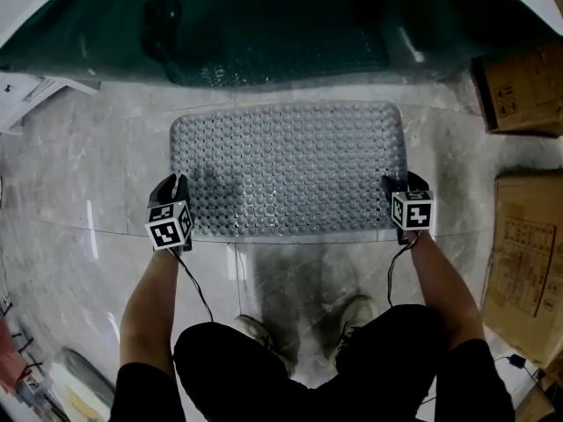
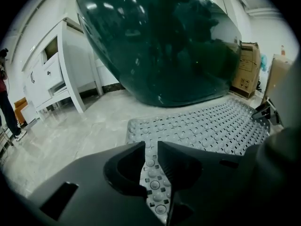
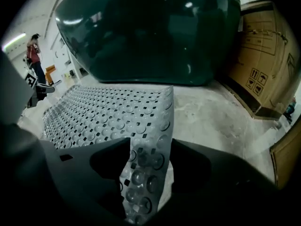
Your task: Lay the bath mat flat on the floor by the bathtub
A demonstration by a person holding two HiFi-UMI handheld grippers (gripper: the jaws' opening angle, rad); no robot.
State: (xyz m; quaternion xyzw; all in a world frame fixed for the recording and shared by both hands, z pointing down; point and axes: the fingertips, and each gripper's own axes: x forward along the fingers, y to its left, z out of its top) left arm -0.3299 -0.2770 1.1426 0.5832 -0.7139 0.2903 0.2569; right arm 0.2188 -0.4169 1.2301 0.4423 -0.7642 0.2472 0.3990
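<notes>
The grey studded bath mat (image 1: 288, 167) lies spread on the marble floor in front of the dark green bathtub (image 1: 281, 25). In the head view my left gripper (image 1: 173, 185) is at the mat's near left corner and my right gripper (image 1: 400, 183) at its near right corner. In the left gripper view the left gripper (image 2: 151, 149) is shut on that corner of the mat (image 2: 207, 126), which is pinched between the jaws. In the right gripper view the right gripper (image 3: 150, 145) stands open. The mat's corner (image 3: 141, 168) lies loose between the wide jaws, with gaps on both sides.
Cardboard boxes (image 1: 519, 86) (image 1: 528, 262) stand along the right side. A white cabinet (image 2: 61, 69) stands to the left of the tub. My shoes (image 1: 255, 328) are just behind the mat's near edge. Far off at the left, a person (image 3: 35, 55) stands.
</notes>
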